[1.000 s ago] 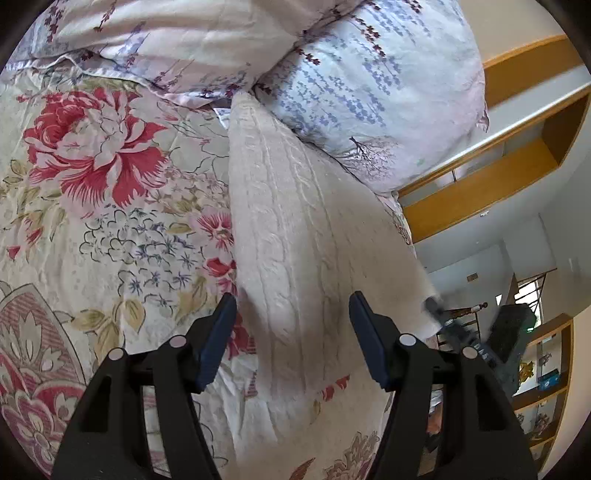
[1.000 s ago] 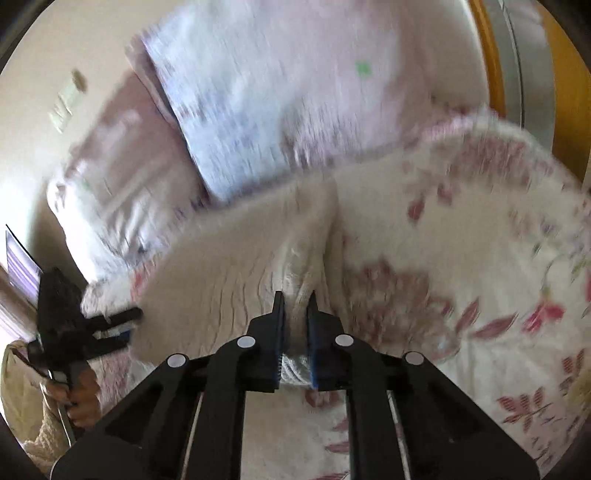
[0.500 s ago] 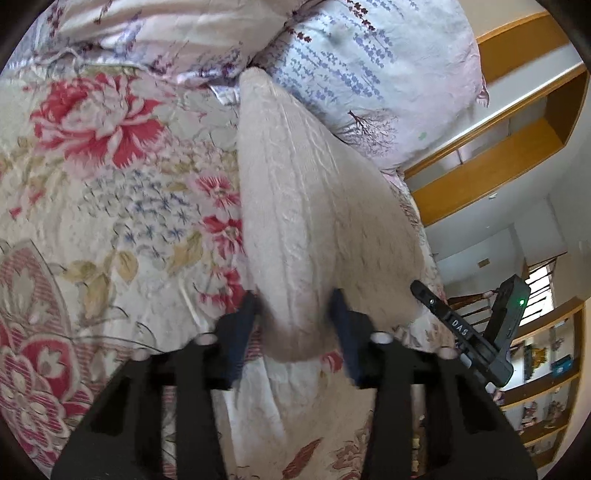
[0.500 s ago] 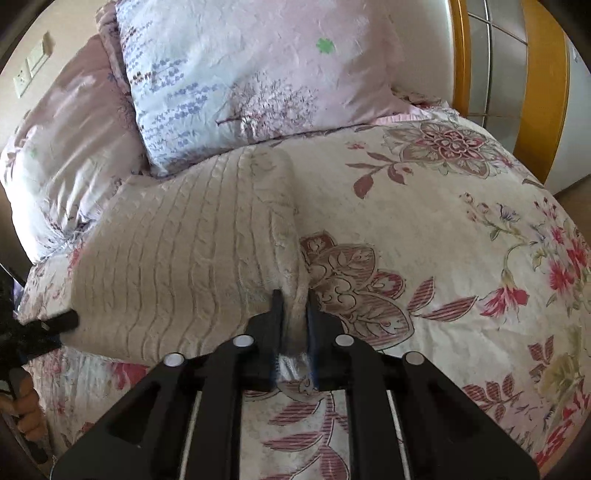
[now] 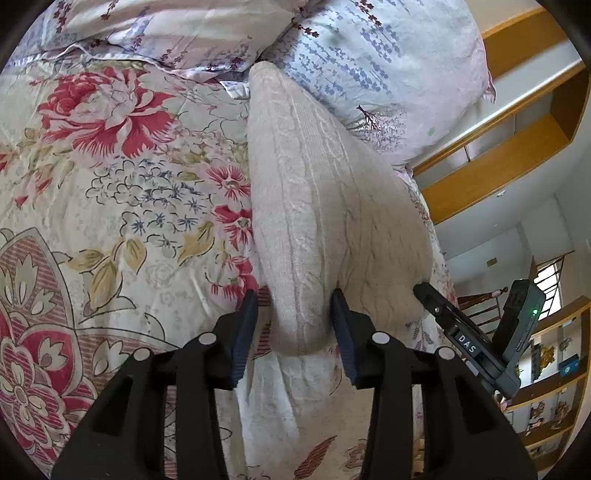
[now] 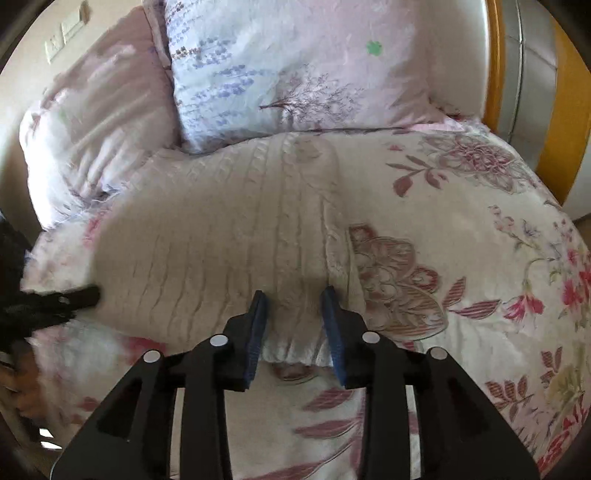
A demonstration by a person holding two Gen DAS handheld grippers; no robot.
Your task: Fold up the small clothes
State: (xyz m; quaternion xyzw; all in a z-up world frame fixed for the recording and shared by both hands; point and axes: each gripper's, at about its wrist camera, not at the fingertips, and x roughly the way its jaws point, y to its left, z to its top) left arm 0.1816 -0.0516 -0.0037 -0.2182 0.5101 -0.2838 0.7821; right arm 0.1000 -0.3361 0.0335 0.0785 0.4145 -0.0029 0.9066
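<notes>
Both jaws are opening: the left gripper [image 5: 293, 325] straddles the cream knit [image 5: 317, 206] fold, its right pad apparently touching. The right gripper [image 6: 293, 325] stands released over the hem, whose underside is hidden.

Quick headcount: one cream cable-knit garment [image 5: 325, 221], folded over on itself and lying on the bed. One floral bedspread [image 5: 110, 206] under it, big red and pink flowers all over. Two pillows up top, the lavender-print pillow [image 6: 295, 74] and the pink pillow [image 6: 96, 110] next to it. Two hand-held grippers: the left hand-held gripper [image 5: 293, 332] and the right hand-held gripper [image 6: 293, 325], two blue-padded fingers each, so four fingers total. Off to the side there are wooden shelves [image 5: 498, 173], but I can't count the tiers properly. One wall switch plate [image 6: 68, 35].
</notes>
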